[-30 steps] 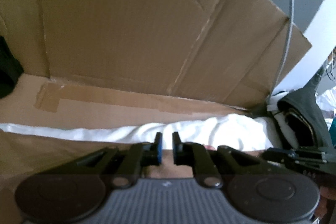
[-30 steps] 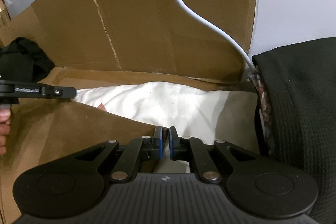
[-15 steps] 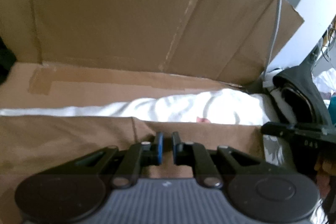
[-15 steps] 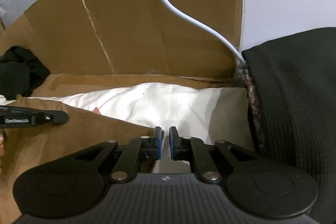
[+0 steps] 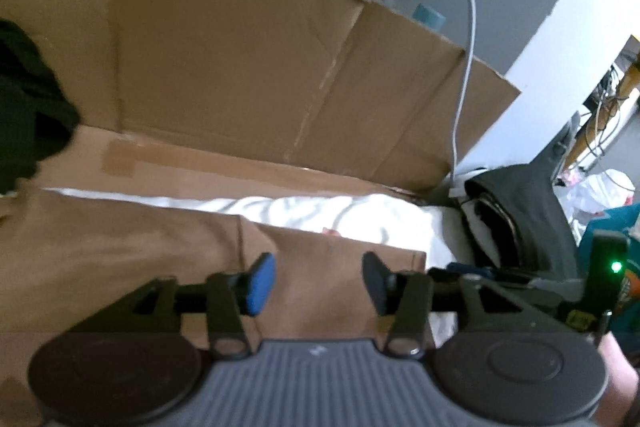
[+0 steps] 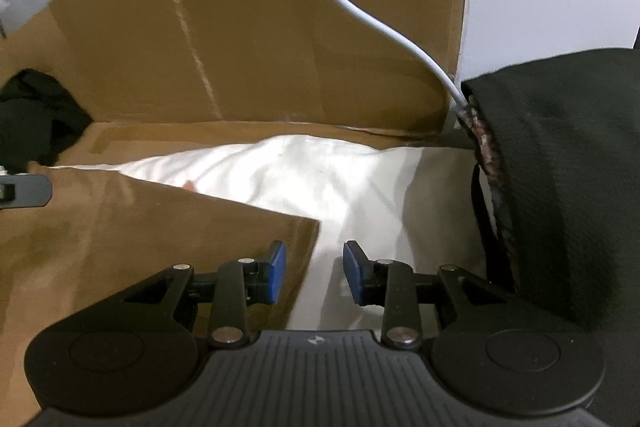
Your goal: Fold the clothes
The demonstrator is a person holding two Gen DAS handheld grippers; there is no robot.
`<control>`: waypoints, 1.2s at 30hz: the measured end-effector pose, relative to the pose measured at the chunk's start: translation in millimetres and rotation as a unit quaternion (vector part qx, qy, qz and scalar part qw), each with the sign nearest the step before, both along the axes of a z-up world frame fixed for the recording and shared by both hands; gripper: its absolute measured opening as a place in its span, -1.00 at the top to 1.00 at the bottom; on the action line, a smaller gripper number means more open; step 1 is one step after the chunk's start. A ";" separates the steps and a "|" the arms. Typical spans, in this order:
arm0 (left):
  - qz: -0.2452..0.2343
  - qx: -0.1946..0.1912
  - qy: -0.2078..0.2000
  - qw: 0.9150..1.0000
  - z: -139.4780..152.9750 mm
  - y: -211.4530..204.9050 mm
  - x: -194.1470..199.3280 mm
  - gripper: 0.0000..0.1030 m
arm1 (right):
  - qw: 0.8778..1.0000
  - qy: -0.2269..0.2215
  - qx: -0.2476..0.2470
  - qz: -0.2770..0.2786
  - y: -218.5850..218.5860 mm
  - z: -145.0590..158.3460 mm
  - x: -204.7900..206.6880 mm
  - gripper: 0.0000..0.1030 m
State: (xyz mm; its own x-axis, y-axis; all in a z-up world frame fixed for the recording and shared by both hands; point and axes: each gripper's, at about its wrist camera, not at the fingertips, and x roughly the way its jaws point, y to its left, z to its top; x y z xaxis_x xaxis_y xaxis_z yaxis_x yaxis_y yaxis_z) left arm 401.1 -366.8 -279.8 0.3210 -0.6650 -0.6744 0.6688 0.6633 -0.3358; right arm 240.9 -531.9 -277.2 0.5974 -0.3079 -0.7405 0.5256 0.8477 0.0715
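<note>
— While both sets of jaws are spreading apart with nothing between them, the left gripper (image 5: 318,281) and right gripper (image 6: 314,273) are letting go of the brown garment (image 6: 132,227).

— Where is it lying?

— Flat over the white sheet (image 6: 304,175), folded edge down. I'd judge they're finishing one fold; next they're needing a fresh edge to pinch.

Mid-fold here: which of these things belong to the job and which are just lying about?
Job: brown garment; left gripper and right gripper, both just opened, nothing between them.
Lying about: white sheet; cardboard backdrop; black clothing; white cable.
</note>
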 end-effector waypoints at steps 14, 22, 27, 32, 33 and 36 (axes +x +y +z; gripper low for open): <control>0.032 0.068 0.067 0.995 143.3 -2.4 -73.7 -0.49 | 0.997 -0.042 0.056 0.041 54.6 147.5 -92.2 -0.75; 0.063 0.101 0.024 0.993 214.2 7.5 -120.7 -0.54 | 0.994 -0.066 0.071 0.052 69.6 199.6 -131.9 -0.87; 0.102 0.100 0.019 0.990 236.7 36.5 -152.4 -0.63 | 0.992 -0.068 0.072 0.073 81.2 217.8 -143.7 -0.88; 0.102 0.100 0.019 0.990 244.0 57.0 -164.3 -0.65 | 0.991 -0.067 0.075 0.088 98.5 228.0 -146.4 -0.89; 0.104 0.098 0.022 0.990 242.0 64.2 -164.2 -0.65 | 0.991 -0.069 0.075 0.087 102.3 229.0 -147.0 -0.90; 0.109 0.103 0.021 0.989 236.8 85.3 -160.2 -0.65 | 0.991 -0.067 0.074 0.088 115.0 228.2 -147.7 -0.90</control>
State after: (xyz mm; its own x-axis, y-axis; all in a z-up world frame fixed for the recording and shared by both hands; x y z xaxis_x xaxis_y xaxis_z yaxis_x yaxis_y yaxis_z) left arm 241.0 -281.5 -43.0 0.4107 -0.4312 -0.8034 0.4912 0.8469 -0.2035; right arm 93.2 -417.0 -49.0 0.7284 -0.0839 -0.6800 0.3478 0.9004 0.2615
